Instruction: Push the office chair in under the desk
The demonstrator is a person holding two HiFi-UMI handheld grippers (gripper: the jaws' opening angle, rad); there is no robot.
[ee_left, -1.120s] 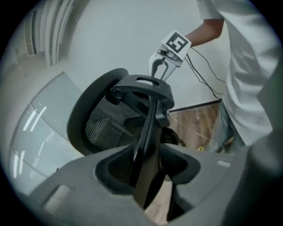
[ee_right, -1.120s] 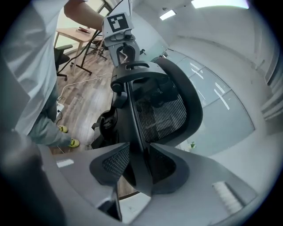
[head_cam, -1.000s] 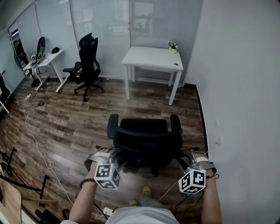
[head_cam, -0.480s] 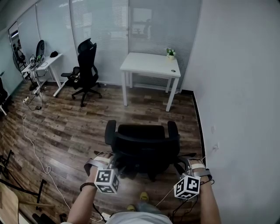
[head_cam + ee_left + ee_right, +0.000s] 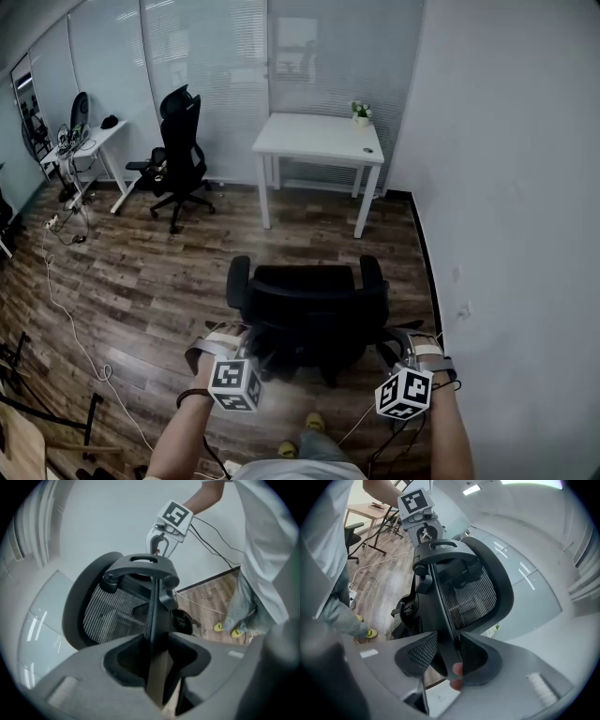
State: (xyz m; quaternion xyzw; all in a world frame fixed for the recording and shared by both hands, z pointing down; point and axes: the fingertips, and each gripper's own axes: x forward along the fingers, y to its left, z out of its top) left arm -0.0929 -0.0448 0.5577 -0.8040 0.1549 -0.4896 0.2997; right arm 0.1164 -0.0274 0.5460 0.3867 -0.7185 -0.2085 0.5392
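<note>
So, chair: black with a mesh back, standing on the wood floor mid-room. Its back faces the person and its seat faces the desk. It is well apart from the desk, not under it.
Desk: white, four-legged, set against the blinds and near the right-hand wall. The space beneath it is open.
Left gripper: at the left edge of the chair's back. Its jaws are closed on that thin edge, which runs up between the pads.
Right gripper: at the right edge of the chair's back, with its jaws pinching the edge. A fingertip shows just below the pads.
Person: stands just behind the chair, forearms reaching forward, one to each side of the back.
Plant: a small pot on the desk's far right corner.
Far chair: black and high-backed, left of the desk and beside the side desk.
Side desk: white, far left, with cables and gear on it.
Cable: pale, trailing over the floor at left.
Shoe: yellow, just behind the chair's base.
</note>
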